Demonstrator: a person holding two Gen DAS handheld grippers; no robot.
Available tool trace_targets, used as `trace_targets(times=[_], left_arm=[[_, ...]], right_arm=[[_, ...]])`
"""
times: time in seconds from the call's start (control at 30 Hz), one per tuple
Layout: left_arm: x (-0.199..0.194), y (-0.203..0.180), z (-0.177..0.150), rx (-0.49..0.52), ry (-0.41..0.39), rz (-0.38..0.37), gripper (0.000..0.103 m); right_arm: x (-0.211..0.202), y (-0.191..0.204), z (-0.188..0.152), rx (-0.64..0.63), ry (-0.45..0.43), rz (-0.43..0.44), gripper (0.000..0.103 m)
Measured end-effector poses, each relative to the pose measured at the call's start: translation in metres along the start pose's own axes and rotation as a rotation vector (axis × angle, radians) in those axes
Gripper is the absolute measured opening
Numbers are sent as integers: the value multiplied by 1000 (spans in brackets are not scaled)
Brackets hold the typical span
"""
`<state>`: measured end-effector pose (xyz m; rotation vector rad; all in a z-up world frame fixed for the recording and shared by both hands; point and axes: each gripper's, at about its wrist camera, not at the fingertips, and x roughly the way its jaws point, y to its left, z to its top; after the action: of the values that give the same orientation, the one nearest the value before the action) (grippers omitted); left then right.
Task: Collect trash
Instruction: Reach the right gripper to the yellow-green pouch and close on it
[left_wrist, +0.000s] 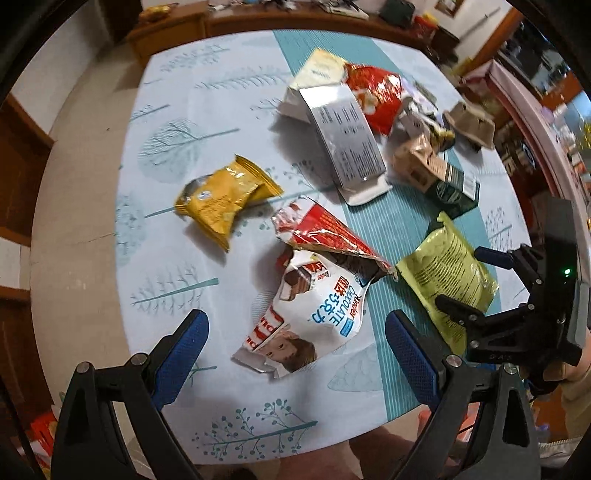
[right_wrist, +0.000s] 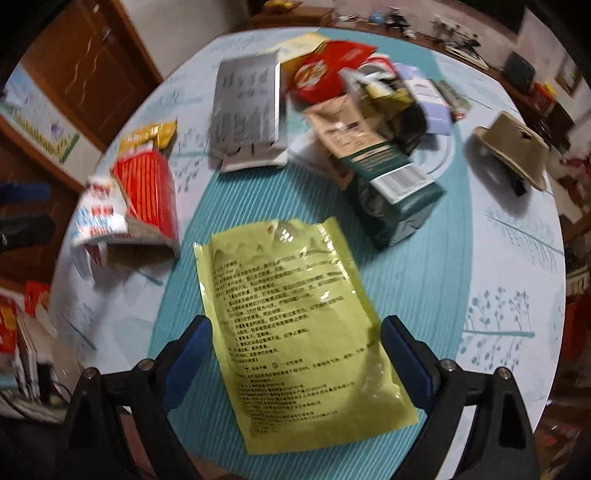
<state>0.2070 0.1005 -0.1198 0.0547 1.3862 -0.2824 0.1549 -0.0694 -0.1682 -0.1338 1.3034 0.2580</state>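
trash lies scattered over a round table (left_wrist: 177, 110) with a pale tree-print cloth. left gripper (left_wrist: 295, 341) hovers with its blue pads spread wide apart, holding nothing; the white chocolate wrapper (left_wrist: 314, 314) sits between them at 12 o'clock, a red torn wrapper (left_wrist: 325, 232) touching its far end. a yellow snack packet (left_wrist: 221, 199) lies at 10 o'clock, apart from the rest. right gripper (right_wrist: 295, 354) is likewise open, its fingers either side of the near half of a yellow-green pouch (right_wrist: 295, 314) lying flat on the teal stripe; whether the pads touch it i cannot tell. beyond the pouch, at 1 o'clock, a dark green carton (right_wrist: 399, 199) lies on its side; a silver box (right_wrist: 247, 110) sits at 11 o'clock beside a heap of wrappers.
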Motion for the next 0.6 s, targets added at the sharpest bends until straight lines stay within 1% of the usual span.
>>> trace_targets(times=[0.07, 0.13, 0.2, 0.27, 0.37, 0.5, 0.6], left_arm=[[7, -3, 2, 17, 24, -4, 94], [13, -5, 3, 31, 37, 1, 90], [18, -6, 3, 48, 58, 5, 83], [21, -6, 2, 55, 72, 8, 79], [21, 1, -1, 44, 88, -5, 78], [17, 10, -5, 31, 96, -23, 78], [16, 13, -7, 44, 104, -25, 78]], right_arm=[[10, 4, -1, -19, 25, -17, 93], [15, 8, -2, -34, 31, -42, 93], [17, 11, -2, -43, 30, -51, 93], [19, 12, -2, -43, 35, -57, 93], [21, 13, -1, -37, 48, -62, 93], [24, 17, 0, -33, 42, -71, 90], [29, 24, -1, -31, 28, -78, 84]])
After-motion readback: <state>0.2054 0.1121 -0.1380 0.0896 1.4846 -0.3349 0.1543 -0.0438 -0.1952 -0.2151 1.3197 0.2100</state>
